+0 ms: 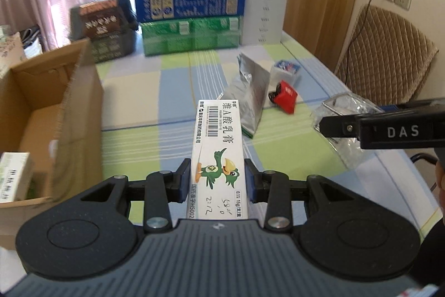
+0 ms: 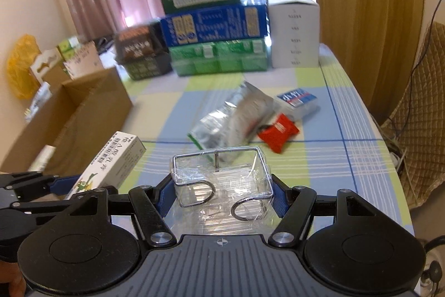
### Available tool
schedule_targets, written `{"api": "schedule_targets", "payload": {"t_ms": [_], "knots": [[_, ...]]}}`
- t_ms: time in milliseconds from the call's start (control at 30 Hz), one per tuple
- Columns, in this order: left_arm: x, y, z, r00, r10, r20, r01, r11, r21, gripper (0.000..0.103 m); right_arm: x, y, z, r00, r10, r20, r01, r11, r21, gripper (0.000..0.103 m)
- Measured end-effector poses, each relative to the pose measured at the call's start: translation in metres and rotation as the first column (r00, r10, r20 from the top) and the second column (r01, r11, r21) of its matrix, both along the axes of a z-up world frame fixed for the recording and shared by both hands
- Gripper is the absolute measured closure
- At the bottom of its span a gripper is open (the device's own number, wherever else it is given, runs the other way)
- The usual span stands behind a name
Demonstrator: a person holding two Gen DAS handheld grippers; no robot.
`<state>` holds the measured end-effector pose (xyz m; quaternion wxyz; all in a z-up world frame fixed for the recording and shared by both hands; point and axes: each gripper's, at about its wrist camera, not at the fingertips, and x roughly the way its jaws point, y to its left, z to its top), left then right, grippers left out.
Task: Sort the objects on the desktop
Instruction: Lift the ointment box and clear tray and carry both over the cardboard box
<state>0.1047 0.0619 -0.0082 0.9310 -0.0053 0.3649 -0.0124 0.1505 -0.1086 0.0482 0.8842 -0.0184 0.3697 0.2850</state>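
Observation:
My left gripper [image 1: 217, 180] is shut on a long white ointment box [image 1: 218, 155] with a green cartoon bird, held above the checked tablecloth. The same box shows at the left of the right wrist view [image 2: 111, 160]. My right gripper [image 2: 222, 189] is shut on a wire rack wrapped in clear plastic [image 2: 222, 180]; it shows at the right of the left wrist view [image 1: 345, 124]. On the table lie a silver foil pouch [image 2: 233, 118], a red packet [image 2: 278, 137] and a small clear box with a blue label [image 2: 299, 102].
An open cardboard box [image 1: 55, 107] stands at the left with a small carton [image 1: 14, 177] inside. Stacked green and blue cartons [image 1: 189, 10], a white box [image 1: 264, 16] and a dark crate [image 1: 108, 27] line the far edge. A padded chair [image 1: 386, 52] stands at the right.

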Motion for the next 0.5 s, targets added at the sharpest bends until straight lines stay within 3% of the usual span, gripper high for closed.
{"api": "schedule_targets", "payload": {"t_ms": [500], "knots": [[-0.071,0.056,0.060,0.987,0.141,0.081,-0.143,0.990,0.019,0.070,-0.056,0.057,0.043,0.988,0.140,0.063,-0.143,0.989,0.044,0.038]]}}
